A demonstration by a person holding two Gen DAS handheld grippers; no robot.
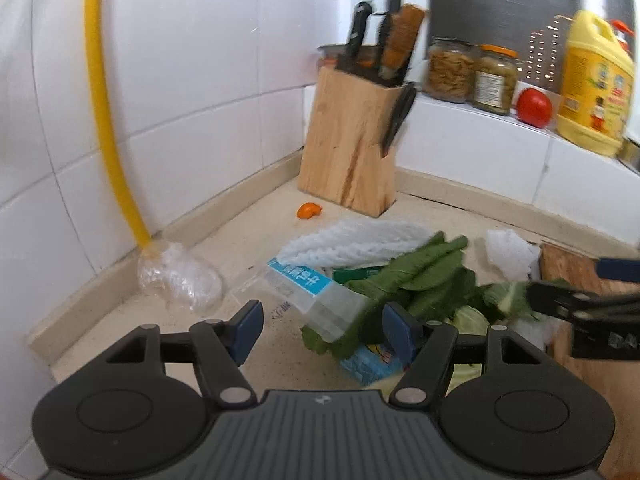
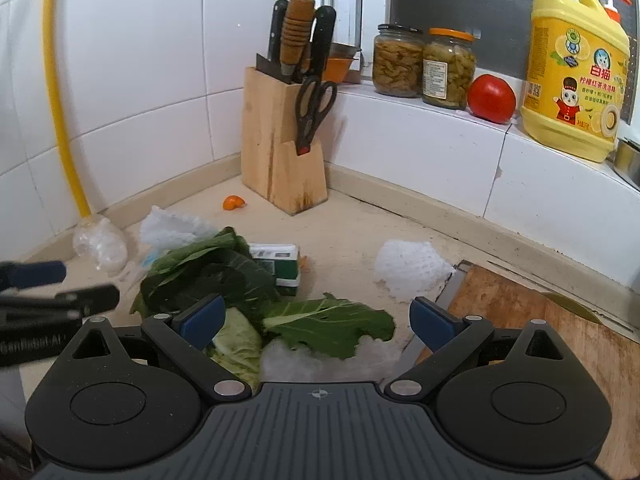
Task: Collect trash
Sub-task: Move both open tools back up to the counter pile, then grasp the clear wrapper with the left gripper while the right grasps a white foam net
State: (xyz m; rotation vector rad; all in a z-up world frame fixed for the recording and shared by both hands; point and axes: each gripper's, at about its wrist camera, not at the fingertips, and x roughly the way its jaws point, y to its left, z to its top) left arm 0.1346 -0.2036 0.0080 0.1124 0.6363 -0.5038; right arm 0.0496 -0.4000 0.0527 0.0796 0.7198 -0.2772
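Our left gripper point(image 1: 322, 330) has its jaws standing apart with nothing pinched; a clear wrapper point(image 1: 316, 300) and leaves point(image 1: 416, 280) lie just past its tips, between twelve and two o'clock. Our right gripper point(image 2: 316, 320) is likewise spread wide and empty, poised over a loose leaf point(image 2: 332, 326) and white fluff point(image 2: 320, 356) at its twelve o'clock. We judge both are held apart so as to straddle soft, flat scraps.

The trash sits heaped mid-counter point(image 2: 360, 224): the leaves, a green box point(image 2: 280, 266) at eleven o'clock from the right gripper, foam net point(image 2: 412, 270) at one o'clock beside the board point(image 2: 540, 320), and an orange bit point(image 2: 234, 202) near the block point(image 2: 280, 152). A wad of film point(image 1: 180, 280) caps the yellow hose point(image 1: 104, 100) at the wall, ten o'clock from the left gripper; that looks like a fitting rather than trash.

The two grippers sit close, each showing at the other's edge, so they could clash over the heap. Walls close the corner from ten to two o'clock, the board's edge bounds three o'clock, and bare counter lies beyond the heap.
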